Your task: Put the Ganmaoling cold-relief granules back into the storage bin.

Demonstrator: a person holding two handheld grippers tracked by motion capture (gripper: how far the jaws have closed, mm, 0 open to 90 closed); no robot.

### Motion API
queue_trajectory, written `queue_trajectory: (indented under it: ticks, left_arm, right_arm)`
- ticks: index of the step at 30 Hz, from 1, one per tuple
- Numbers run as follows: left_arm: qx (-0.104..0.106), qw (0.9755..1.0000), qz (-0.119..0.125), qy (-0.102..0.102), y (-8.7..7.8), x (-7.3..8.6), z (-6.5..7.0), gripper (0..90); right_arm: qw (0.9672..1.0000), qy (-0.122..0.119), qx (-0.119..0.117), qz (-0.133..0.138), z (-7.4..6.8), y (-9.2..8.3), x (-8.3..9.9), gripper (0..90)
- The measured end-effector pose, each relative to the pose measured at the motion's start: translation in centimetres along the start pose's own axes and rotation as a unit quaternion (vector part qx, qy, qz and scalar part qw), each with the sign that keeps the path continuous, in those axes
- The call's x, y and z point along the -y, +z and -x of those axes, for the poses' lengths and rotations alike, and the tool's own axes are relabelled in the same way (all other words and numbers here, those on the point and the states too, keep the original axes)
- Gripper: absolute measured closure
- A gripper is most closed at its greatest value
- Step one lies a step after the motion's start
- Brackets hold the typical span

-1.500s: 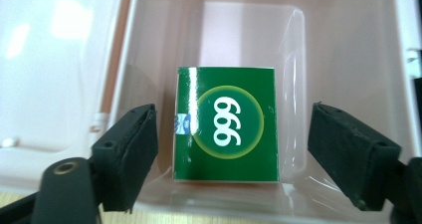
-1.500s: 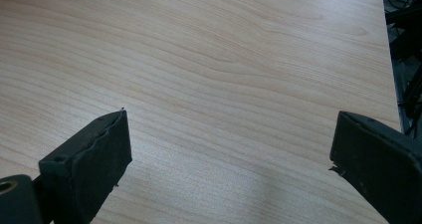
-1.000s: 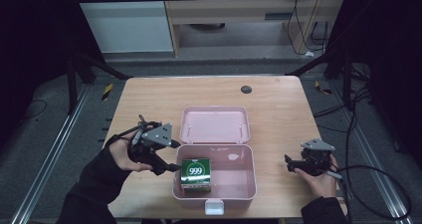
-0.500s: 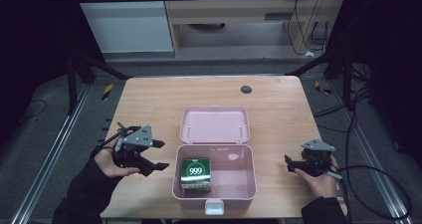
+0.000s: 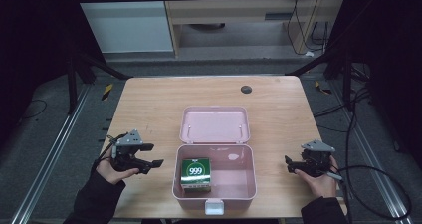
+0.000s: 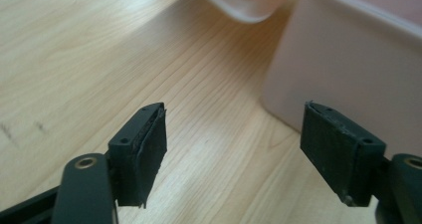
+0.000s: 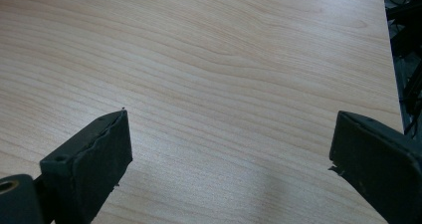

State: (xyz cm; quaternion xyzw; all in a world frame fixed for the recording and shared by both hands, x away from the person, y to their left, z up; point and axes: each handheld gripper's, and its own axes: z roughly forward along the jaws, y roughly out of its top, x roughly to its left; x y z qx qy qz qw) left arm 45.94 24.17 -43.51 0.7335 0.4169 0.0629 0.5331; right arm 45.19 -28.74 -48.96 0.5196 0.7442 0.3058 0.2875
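Resting on the bench (image 5: 149, 104), the pink box (image 5: 214, 181) sits open at the near middle, its lid (image 5: 214, 125) lying flat just behind it and touching its back edge. Inside the box, against its left wall, stands a green carton (image 5: 195, 173) marked 999, upright and free of any grip. The left gripper (image 5: 155, 156) hangs just left of the box, low over the wood; its fingers (image 6: 144, 149) have just been opening and now stand apart with nothing between them, the box's pale wall close by one of them in the left gripper view. The right gripper (image 5: 289, 165) rests well to the right of the box, fingers (image 7: 97, 157) spread wide over bare wood and holding nothing. Judging by how things lie, the packing part looks done: the carton is in the box and let go. What seems left is the lid, which would have to be swung over and pressed down, perhaps with the small latch (image 5: 214, 206) at the front fastened. Neither gripper is near the lid yet.
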Motion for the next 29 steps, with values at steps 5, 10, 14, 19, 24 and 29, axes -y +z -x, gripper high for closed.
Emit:
queue_trajectory:
  ticks: [5, 10, 14, 19, 24, 29]
  left_arm:
    - [-0.054, 0.9984, 0.007, -0.012, 0.1, 0.8, -2.2, 25.1]
    - [-0.104, 0.9941, 0.023, -0.022, -0.4, 1.3, -4.0, 25.5]
    - [-0.146, 0.9883, 0.036, -0.029, -0.9, 1.8, -5.2, 26.2]
    - [-0.194, 0.9796, 0.035, -0.039, -1.4, 2.6, -6.8, 26.5]
    - [-0.221, 0.9738, 0.031, -0.045, -1.9, 3.1, -7.8, 26.8]
    - [-0.234, 0.9706, 0.023, -0.051, -2.2, 3.4, -8.6, 26.3]
  right_arm:
    - [1.0, -0.001, 0.0, 0.0, 0.0, 0.0, 0.1, 3.3]
    - [1.0, 0.001, 0.0, -0.002, 0.1, 0.0, 0.4, 3.3]
    - [1.0, 0.005, 0.001, -0.001, 0.2, 0.0, 0.6, 3.4]
    - [1.0, 0.009, 0.003, -0.002, 0.3, 0.0, 0.8, 3.4]
    - [0.9999, 0.01, 0.007, 0.001, 0.5, 0.0, 0.9, 3.3]
    - [0.9998, 0.015, 0.01, 0.003, 0.6, 0.0, 1.0, 3.2]
